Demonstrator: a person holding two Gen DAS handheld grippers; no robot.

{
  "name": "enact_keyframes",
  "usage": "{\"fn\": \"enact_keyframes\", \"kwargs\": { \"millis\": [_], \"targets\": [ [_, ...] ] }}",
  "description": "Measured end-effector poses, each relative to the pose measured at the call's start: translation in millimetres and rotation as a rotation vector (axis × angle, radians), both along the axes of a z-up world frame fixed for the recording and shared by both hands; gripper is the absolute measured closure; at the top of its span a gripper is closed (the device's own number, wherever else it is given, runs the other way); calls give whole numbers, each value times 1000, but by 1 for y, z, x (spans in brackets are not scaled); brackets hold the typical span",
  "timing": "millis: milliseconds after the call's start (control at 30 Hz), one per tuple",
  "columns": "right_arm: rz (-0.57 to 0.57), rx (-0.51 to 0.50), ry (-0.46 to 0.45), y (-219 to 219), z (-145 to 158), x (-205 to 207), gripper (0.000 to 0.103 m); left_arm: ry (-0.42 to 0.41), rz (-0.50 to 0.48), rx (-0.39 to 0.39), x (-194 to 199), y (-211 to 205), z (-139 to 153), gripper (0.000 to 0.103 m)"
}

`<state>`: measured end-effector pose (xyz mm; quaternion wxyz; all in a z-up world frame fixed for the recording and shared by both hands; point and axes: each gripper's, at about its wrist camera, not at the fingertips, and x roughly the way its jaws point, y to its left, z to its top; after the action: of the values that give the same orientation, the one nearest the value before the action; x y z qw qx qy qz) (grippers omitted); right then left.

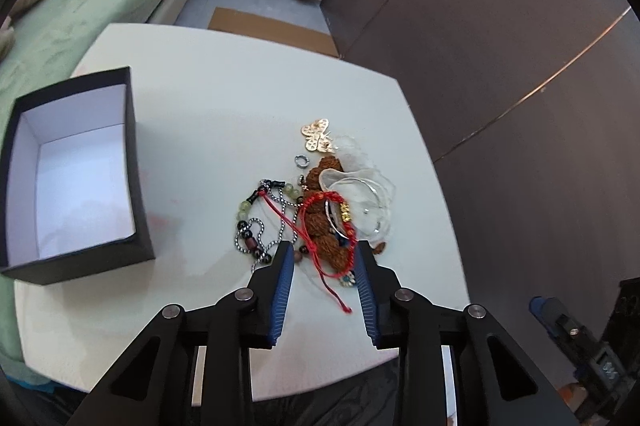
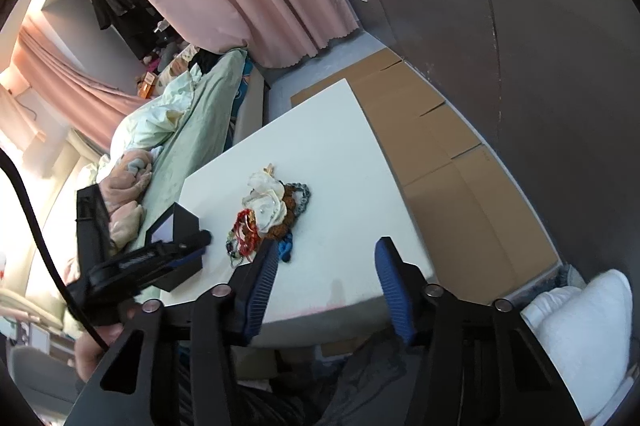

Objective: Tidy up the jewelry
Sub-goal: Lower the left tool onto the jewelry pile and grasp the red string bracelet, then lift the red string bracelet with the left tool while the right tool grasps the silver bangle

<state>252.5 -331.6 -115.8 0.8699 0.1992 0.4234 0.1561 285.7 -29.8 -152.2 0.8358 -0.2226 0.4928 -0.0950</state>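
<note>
On my left sits the black box (image 1: 76, 169), open-topped with a white inside, near the left edge of the white worktop (image 1: 224, 97). Nothing lies in it that I can see. To its right, about mid-worktop, is the jewelry pile (image 1: 320, 201): a green-and-dark bead string (image 1: 250, 205), a metal chain (image 1: 280, 222), a red cord bracelet (image 1: 320, 226) over brown seed beads (image 1: 324, 171), a small silver ring (image 1: 301, 161), a gold butterfly piece (image 1: 317, 138) and a clear pouch (image 1: 368, 201). My left claw (image 1: 322, 258) is down over the near end of the pile, jaws partly open, with the red cord lying between the blue pads (image 1: 285, 282); I see no pad pressing on it. Further right, my right claw (image 2: 326, 254) hangs over the near part of the worktop, jaws apart and holding nothing, the pile just beyond its left finger. In that view the left claw reaches in beside the box.
</note>
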Motion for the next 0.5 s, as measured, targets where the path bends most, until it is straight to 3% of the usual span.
{"fn": "enact_keyframes", "kwargs": {
  "millis": [433,500],
  "targets": [
    [43,16,50,21,-5,27,51,67,35,-67,26,7,-36,79],
    [54,16,61,28,-6,33,51,66,25,-99,27,7,-34,96]
  ]
}}
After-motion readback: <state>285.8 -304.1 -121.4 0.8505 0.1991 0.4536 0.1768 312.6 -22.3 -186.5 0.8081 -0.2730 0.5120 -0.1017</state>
